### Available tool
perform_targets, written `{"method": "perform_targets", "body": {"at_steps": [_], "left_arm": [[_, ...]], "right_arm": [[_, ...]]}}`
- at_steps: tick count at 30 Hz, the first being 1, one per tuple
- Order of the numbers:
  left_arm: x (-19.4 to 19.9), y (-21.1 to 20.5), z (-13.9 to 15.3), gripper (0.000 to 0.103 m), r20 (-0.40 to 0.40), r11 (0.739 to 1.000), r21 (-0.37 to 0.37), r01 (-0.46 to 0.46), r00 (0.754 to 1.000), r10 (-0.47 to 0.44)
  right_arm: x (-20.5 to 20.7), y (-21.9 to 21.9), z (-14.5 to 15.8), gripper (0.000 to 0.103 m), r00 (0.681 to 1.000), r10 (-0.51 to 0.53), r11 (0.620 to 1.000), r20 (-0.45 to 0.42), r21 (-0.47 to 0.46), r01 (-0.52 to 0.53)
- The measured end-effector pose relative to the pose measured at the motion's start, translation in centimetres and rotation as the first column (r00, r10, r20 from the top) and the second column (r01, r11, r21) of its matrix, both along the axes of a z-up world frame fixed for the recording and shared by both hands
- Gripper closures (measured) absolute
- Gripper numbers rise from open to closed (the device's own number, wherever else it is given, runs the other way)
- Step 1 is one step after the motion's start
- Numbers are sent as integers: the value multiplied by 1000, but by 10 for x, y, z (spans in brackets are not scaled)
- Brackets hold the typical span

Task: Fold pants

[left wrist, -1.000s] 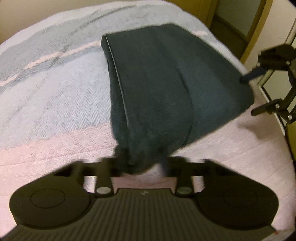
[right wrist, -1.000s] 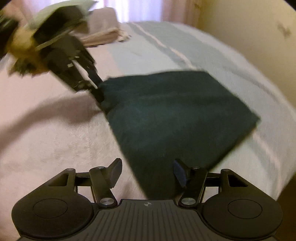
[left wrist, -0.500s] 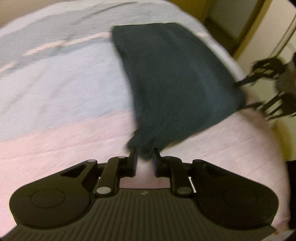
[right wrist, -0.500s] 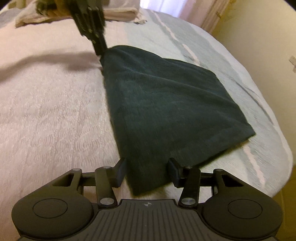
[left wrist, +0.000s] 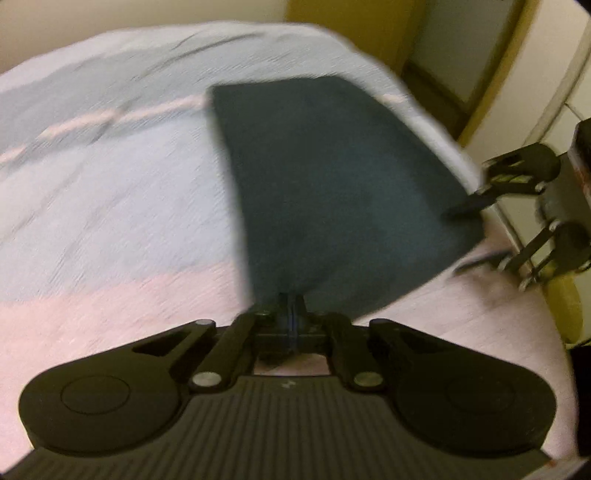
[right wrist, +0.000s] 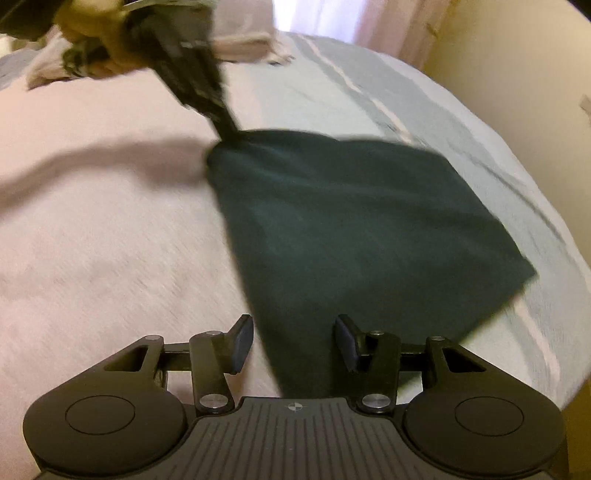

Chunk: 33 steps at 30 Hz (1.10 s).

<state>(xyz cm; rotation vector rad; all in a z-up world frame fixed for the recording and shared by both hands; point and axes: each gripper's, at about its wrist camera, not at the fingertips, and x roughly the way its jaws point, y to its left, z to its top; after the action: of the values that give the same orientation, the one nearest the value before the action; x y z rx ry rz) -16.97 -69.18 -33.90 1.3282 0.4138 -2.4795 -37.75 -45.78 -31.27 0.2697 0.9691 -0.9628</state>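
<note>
The pants (left wrist: 332, 192) are spread on the bed (left wrist: 110, 206), one corner pinched by the left gripper (left wrist: 291, 299). The right gripper (right wrist: 293, 341) is held wide apart around another corner (a hand (right wrist: 92, 22) is seen only there).

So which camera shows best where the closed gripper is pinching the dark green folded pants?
The left wrist view: the left gripper, fingers together, bites the dark green folded pants at their near corner. The right wrist view shows the same pinch far off and blurred.
</note>
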Motion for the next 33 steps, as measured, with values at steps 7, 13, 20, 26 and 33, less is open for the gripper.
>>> {"method": "perform_targets", "body": {"at_steps": [7,13,20,26,33], "left_arm": [[38,0,21,95,46,987,-26,-160,986,161],[6,36,56,93,47,966,12,-259,965,258],[-6,63,103,93,85,883,47,-467,883,462],[-5,85,126,93,106,859,12,-511,855,507],[3,102,135,90,95,838,31,-545,836,540]], "right_arm": [[-29,8,30,57,993,-114,991,36,68,111],[-8,12,67,57,984,-158,983,87,110,148],[-6,24,120,57,980,-185,980,78,92,178],[-16,42,156,57,977,-209,977,53,43,207],[-33,64,176,56,956,-286,958,68,40,284]]}}
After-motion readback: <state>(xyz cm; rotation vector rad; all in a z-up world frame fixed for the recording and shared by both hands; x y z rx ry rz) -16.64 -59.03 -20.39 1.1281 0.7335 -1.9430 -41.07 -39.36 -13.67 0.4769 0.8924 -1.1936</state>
